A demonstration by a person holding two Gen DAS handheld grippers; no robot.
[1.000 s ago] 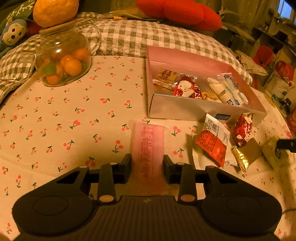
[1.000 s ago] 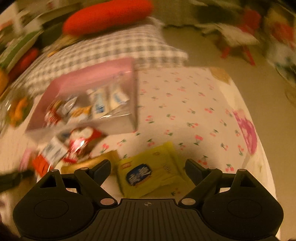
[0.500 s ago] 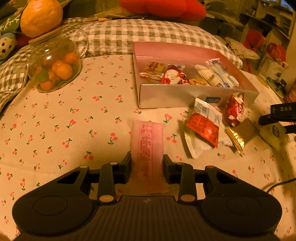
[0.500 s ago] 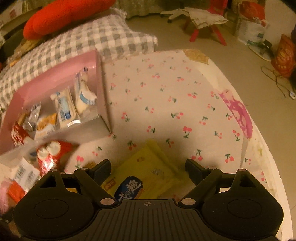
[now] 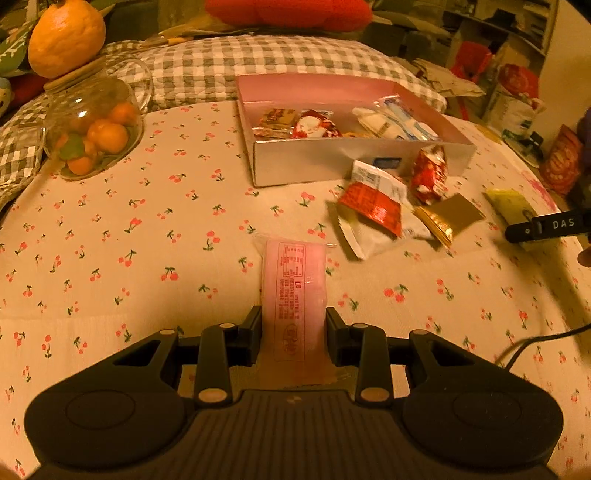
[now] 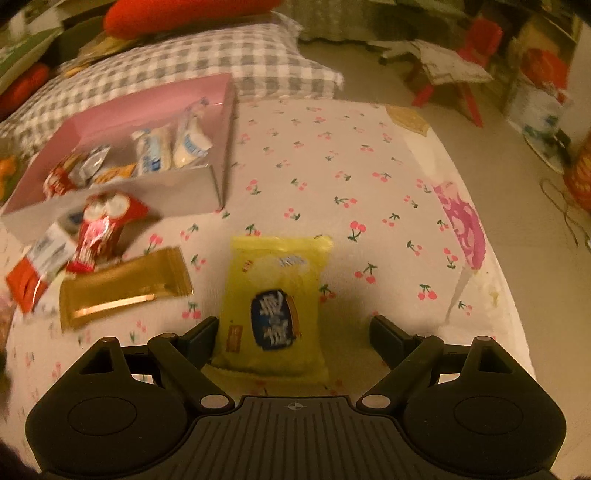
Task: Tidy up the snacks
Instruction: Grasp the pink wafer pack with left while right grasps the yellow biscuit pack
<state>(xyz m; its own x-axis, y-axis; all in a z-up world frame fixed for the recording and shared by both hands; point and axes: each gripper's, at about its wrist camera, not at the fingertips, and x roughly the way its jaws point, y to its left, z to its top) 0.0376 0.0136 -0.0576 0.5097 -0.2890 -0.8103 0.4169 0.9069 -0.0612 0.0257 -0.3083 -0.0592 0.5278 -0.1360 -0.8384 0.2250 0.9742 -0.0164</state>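
Left tongs [image 5: 294, 325] clamped on a pink snack packet [image 5: 294, 291], both fingers pressed against its long edges, the packet's far end reaching out over the cherry-print cloth [image 5: 147, 240]. Right tongs [image 6: 291, 332] spread wide around a yellow snack packet [image 6: 275, 302], lying flat on the cloth; left finger just beside or touching the packet's edge, could not tell which, right finger clearly apart from it. Seen also at the right edge of the left wrist view, that same yellow packet under a black finger of the right tongs. Pink open box [image 5: 351, 162] set further back on the cloth, already holding several wrapped snacks. Loose in front of the box: a red-and-white packet [image 5: 373, 210], a small red packet [image 5: 428, 177] leaning against the box wall, and a gold packet [image 6: 122, 286] beside them. Glass jar [image 5: 92, 129] of small oranges at far left, a large orange fruit [image 5: 66, 35] perched on its lid. Grey checked cushion [image 5: 258, 66] behind the box.
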